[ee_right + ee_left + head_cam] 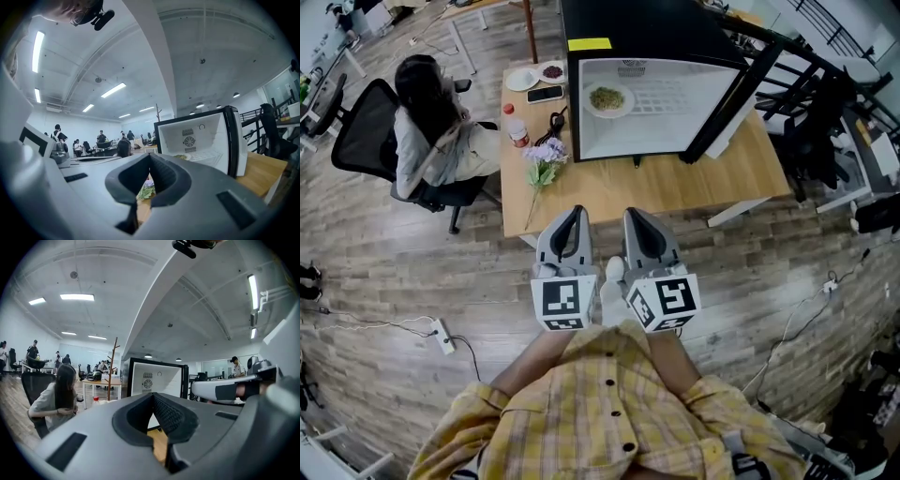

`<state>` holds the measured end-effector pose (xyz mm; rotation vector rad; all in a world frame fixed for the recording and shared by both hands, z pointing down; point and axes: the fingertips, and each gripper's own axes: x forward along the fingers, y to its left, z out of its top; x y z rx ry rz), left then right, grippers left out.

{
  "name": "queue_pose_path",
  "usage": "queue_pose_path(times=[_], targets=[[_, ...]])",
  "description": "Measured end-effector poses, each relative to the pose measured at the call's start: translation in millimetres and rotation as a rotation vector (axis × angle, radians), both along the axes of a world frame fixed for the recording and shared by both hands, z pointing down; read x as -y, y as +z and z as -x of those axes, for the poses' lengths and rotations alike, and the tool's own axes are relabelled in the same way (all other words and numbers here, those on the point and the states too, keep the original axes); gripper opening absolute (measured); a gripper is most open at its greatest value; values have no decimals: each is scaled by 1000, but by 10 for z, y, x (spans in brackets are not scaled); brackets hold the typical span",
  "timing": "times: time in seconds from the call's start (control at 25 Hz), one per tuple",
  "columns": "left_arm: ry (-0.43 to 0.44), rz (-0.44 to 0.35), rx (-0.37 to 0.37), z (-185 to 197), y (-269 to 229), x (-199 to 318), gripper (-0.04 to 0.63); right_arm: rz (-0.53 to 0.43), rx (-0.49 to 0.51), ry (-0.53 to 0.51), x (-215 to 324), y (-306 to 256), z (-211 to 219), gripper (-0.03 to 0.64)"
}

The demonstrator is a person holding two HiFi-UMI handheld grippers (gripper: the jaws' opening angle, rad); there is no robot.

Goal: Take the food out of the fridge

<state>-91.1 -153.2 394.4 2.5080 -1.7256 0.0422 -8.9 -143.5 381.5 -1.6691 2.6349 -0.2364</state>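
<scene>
the left claw (pixel 577 214) is clenched, its two dark pads meeting at the tip with nothing between them, as its own view shows (pixel 153 396). the right claw (pixel 631 215) is likewise closed and empty (pixel 150 156). both are held side by side, close in front of the person's yellow checked shirt (pixel 600 412), each with its marker cube (pixel 564 300) towards the body, and both hang short of the near edge of the worktop (pixel 675 183), touching nothing.

further out on the worktop stands the black fridge (pixel 647 52), its door (pixel 733 98) swung open to the right. inside, on the left of the white interior, lies a plate of food (pixel 607 98); the right gripper view shows it too (pixel 180 157).

left of the fridge lie a bunch of flowers (pixel 546 155), a red-capped bottle (pixel 517 127), a phone (pixel 545 93) and two small plates (pixel 522 80). a seated person (pixel 431 127) is at the worktop's left end.
</scene>
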Motion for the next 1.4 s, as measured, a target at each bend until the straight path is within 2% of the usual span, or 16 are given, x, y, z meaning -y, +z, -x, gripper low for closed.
queue_pose_path(times=[0.76, 1.0, 1.16, 1.28, 1.4], targets=[[-82, 18, 23, -195, 97, 1384, 8, 31, 12, -69, 1423, 102, -206, 6], [-66, 55, 34, -331, 244, 1749, 8, 35, 10, -79, 1713, 130, -284, 6], [-64, 97, -13, -379, 383, 1956, 8, 43, 8, -79, 1876, 185, -349, 6], [-67, 162, -98, -379, 513, 2072, 11, 48, 8, -81, 1978, 196, -387, 6], [-67, 210, -176, -386, 630, 2165, 68, 51, 9, -90, 2047, 222, -413, 6]])
